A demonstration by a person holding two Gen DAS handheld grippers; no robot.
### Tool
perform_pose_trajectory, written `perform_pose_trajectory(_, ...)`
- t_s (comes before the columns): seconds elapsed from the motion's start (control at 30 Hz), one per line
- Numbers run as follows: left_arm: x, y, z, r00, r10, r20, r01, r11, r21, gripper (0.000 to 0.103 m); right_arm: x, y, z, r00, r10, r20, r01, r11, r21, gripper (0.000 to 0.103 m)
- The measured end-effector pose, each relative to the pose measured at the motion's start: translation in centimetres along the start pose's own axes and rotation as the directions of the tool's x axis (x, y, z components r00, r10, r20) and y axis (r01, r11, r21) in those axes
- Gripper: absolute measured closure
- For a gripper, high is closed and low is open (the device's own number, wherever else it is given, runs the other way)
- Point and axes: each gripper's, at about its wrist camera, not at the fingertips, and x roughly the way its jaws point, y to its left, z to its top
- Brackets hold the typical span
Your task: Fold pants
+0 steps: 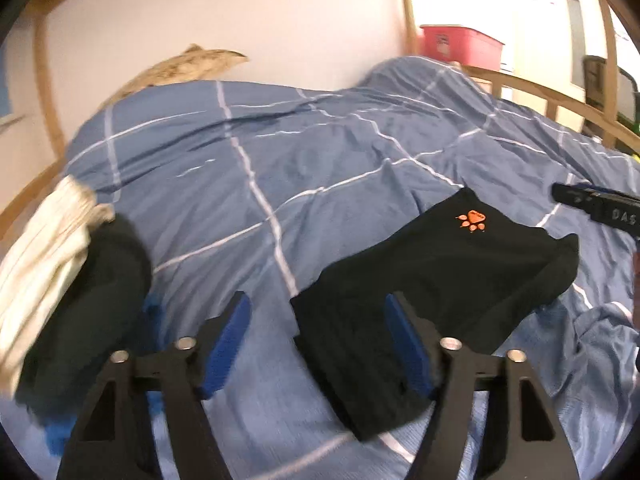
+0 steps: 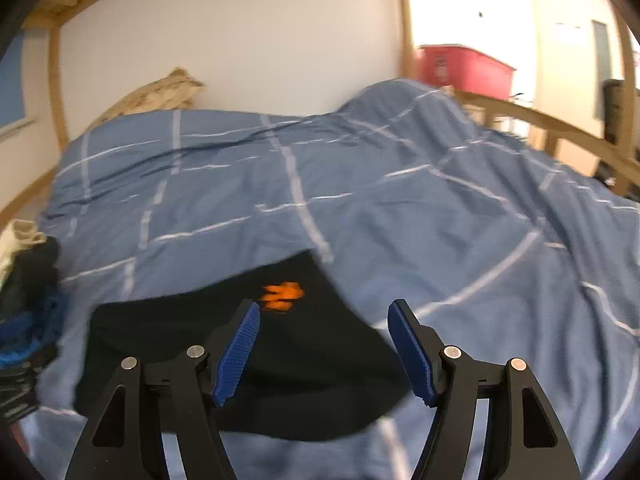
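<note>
Black pants [image 1: 432,280] with an orange paw print [image 1: 472,221] lie folded into a compact rectangle on the blue checked duvet [image 1: 280,168]. My left gripper [image 1: 316,312] is open and empty, hovering over the pants' near left edge. In the right wrist view the pants [image 2: 280,360] lie just under my right gripper [image 2: 324,320], which is open and empty above their right part. The right gripper's tip shows at the right edge of the left wrist view [image 1: 592,204].
A pile of black and cream clothes [image 1: 64,288] lies at the left of the bed. A patterned pillow [image 1: 180,68] leans on the white wall. A wooden bed rail [image 1: 560,100] and a red bin [image 1: 460,44] stand at the far right.
</note>
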Motion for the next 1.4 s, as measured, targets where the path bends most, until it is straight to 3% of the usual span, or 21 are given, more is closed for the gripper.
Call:
perform_pose_trajectory(0.17,2.3,1.7,1.5,0.996,-0.074,-0.046,0.074,0.997,-0.005,0.047,2.1,4.0,0.9,0.987,0.144,-0.074,-0.145,0.989,0.002,0.035)
perform_pose_trajectory(0.2,2.9,1.9,1.7,0.994,-0.086,-0.063,0.085,0.996,-0.007,0.053,2.6,5.1,1.0,0.980,0.179,-0.084,-0.181,0.984,-0.005,0.036)
perform_pose_trajectory(0.33,4.5,1.8,1.7,0.987,-0.107,-0.123,0.112,0.993,0.033,0.064,4.1,8.6,0.4,0.965,0.242,-0.098,-0.248,0.967,-0.049,0.036)
perform_pose_trajectory(0.47,5.6,1.5,1.4,0.981,-0.101,-0.165,0.116,0.989,0.086,0.064,4.9,11.3,-1.1,0.940,0.320,-0.120,-0.332,0.937,-0.105,0.036)
perform_pose_trajectory(0.6,6.6,1.9,1.1,0.974,-0.109,-0.197,0.129,0.987,0.095,0.064,5.2,12.9,-2.4,0.945,0.307,-0.115,-0.324,0.928,-0.183,0.036)
perform_pose_trajectory(0.77,8.6,2.2,1.0,0.959,-0.142,-0.247,0.167,0.982,0.084,0.064,5.9,13.2,-2.8,0.915,0.381,-0.132,-0.398,0.906,-0.145,0.036)
perform_pose_trajectory(0.97,11.3,2.7,0.5,0.934,-0.186,-0.305,0.197,0.980,0.006,0.064,7.3,12.6,-3.1,0.919,0.363,-0.152,-0.381,0.918,-0.114,0.036)
perform_pose_trajectory(1.07,11.6,2.8,0.3,0.929,-0.195,-0.316,0.196,0.980,-0.028,0.075,7.8,12.2,-3.1,0.925,0.348,-0.154,-0.365,0.926,-0.102,0.036)
perform_pose_trajectory(1.17,11.0,2.5,0.7,0.939,-0.118,-0.324,0.123,0.992,-0.003,0.080,8.1,11.9,-2.9,0.927,0.341,-0.153,-0.358,0.929,-0.098,0.036)
perform_pose_trajectory(1.2,10.6,2.1,0.9,0.943,-0.061,-0.327,0.076,0.997,0.033,0.080,8.2,11.7,-2.8,0.927,0.343,-0.153,-0.358,0.929,-0.091,0.036)
perform_pose_trajectory(1.3,10.6,1.5,1.1,0.936,0.030,-0.352,0.002,0.996,0.090,0.080,8.3,11.4,-2.7,0.932,0.332,-0.147,-0.346,0.935,-0.081,0.036)
perform_pose_trajectory(1.4,11.4,1.2,0.9,0.931,0.047,-0.363,-0.007,0.994,0.109,0.078,8.5,10.9,-2.5,0.950,0.282,-0.135,-0.295,0.951,-0.087,0.036)
